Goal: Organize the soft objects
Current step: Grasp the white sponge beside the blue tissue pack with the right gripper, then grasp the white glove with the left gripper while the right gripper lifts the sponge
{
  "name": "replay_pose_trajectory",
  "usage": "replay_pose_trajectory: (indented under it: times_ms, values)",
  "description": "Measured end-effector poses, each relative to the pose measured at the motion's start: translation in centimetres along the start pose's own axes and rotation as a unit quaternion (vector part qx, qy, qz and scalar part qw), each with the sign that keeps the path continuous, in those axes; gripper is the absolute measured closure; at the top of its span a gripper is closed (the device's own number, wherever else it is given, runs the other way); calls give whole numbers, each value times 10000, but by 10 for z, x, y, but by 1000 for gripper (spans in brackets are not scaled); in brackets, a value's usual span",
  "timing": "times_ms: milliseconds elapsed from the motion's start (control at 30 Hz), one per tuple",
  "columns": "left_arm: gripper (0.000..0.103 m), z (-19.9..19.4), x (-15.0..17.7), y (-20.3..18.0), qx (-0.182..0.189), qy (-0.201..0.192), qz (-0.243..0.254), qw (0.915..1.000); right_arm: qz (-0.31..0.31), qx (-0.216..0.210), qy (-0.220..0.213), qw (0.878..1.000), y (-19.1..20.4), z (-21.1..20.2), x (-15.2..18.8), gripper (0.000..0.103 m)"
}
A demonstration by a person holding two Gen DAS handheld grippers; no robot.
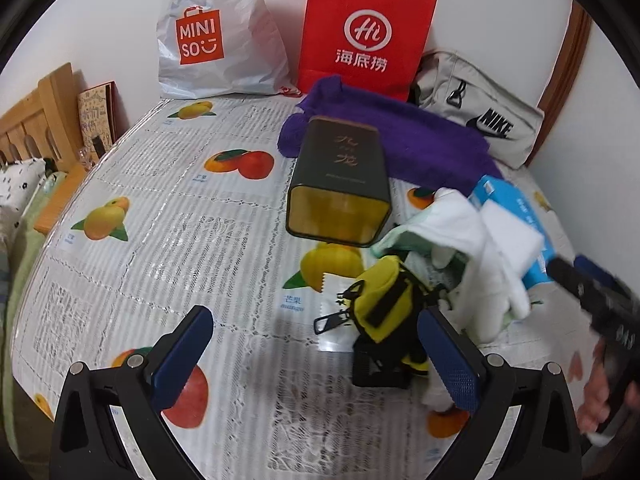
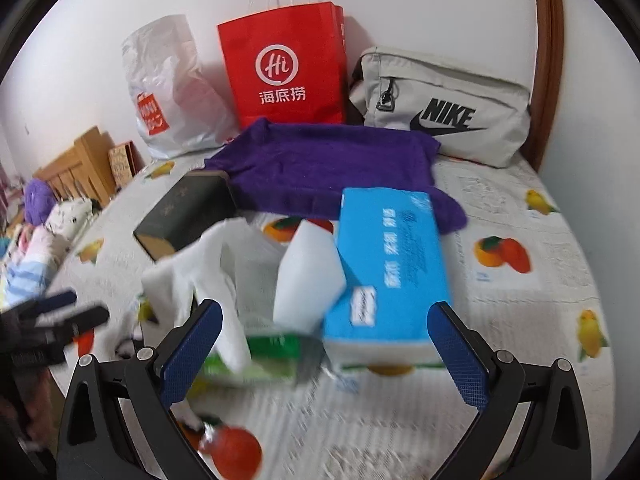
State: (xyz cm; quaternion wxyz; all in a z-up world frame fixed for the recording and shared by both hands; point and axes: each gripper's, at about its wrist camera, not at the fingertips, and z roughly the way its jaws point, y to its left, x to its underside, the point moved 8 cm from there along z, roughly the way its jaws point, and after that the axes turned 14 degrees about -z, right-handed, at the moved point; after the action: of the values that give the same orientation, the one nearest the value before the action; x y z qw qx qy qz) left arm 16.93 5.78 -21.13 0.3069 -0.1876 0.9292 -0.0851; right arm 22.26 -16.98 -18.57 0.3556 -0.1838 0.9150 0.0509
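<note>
We are holding both grippers, left (image 1: 316, 356) and right (image 2: 326, 350), spread wide and empty over the bench (image 1: 160, 240). The white cloth (image 2: 224, 264), sponge (image 2: 310, 280) and tissue pack (image 2: 390, 264) are lying heaped together before the purple towel (image 2: 320, 168).

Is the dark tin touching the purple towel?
Touching. The right wrist view shows the dark tin's far end pressed against the purple towel's edge, no tablecloth between them.

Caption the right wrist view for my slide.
Open right gripper nears blue tissue pack and white cloths on fruit-print table.
</note>
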Motion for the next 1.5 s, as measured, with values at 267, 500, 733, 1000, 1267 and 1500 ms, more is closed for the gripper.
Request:
replay_pose_trajectory:
  times_ms: [267, 500, 733, 1000, 1267, 1500]
  values:
    - [1, 9, -1, -4, 180, 115, 95, 9997, 169, -207, 165, 9995, 7, 37, -10, 21]
    - [1, 19, -1, 0, 77, 212, 82, 9997, -57, -495, 254, 9984, 21, 45, -15, 72]
    - [1, 21, -1, -6, 76, 244, 115, 9996, 98, -683, 435, 9967, 23, 44, -9, 62]
    - [1, 16, 1, -18, 271, 180, 256, 9991, -2, -709, 278, 9971, 25, 44, -11, 66]
    - [1, 11, -3, -37, 493, 113, 363, 9981, 99, -459, -81, 9989, 1, 9, -9, 67]
    - [1, 2, -9, -60, 644, 69, 478, 9968, 155, -292, -259, 9991, -23, -25, -2, 66]
